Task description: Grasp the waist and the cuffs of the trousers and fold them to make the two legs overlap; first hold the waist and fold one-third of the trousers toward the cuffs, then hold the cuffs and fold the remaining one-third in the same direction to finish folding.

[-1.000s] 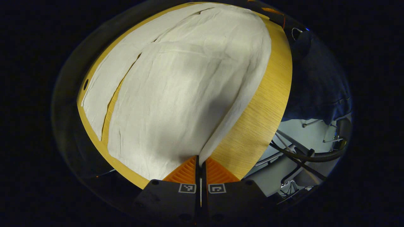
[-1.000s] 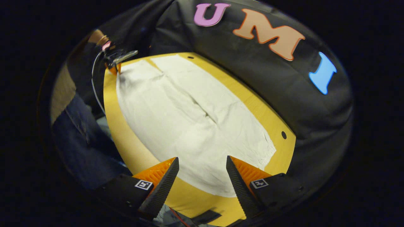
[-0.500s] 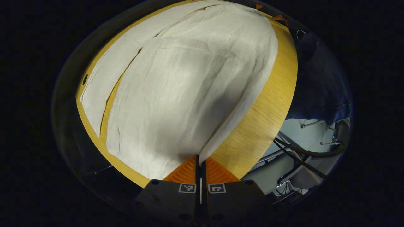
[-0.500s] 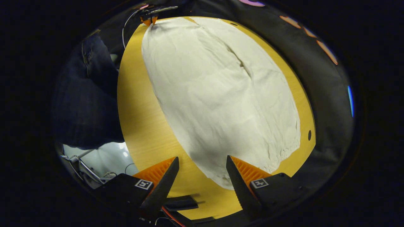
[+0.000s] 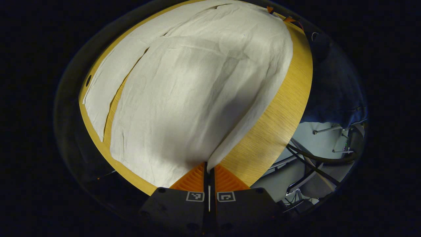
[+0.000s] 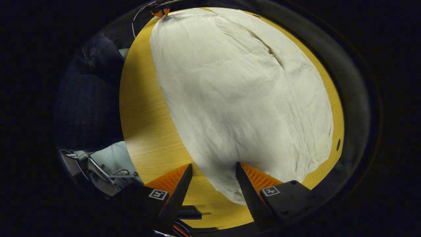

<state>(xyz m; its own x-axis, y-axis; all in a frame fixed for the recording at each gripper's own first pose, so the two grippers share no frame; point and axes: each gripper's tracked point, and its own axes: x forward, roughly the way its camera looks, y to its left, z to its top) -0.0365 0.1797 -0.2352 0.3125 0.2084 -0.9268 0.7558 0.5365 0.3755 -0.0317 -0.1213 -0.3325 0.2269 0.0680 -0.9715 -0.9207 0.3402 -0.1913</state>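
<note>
Wooden table [image 5: 279,115] under white trousers [image 5: 184,98]; left claw [image 5: 209,167] pinching cuff, right claw [image 6: 211,174] spread.

In the left gripper view, the trousers [image 5: 184,95] lie spread on the table [image 5: 279,118], covering the centre and upper left of the frame. Bare tabletop runs down their right side. The left gripper [image 5: 209,171] sits at bottom centre, at the trousers' near corner. A person's leg [image 5: 332,82] stands at the right, beyond the table edge.
</note>
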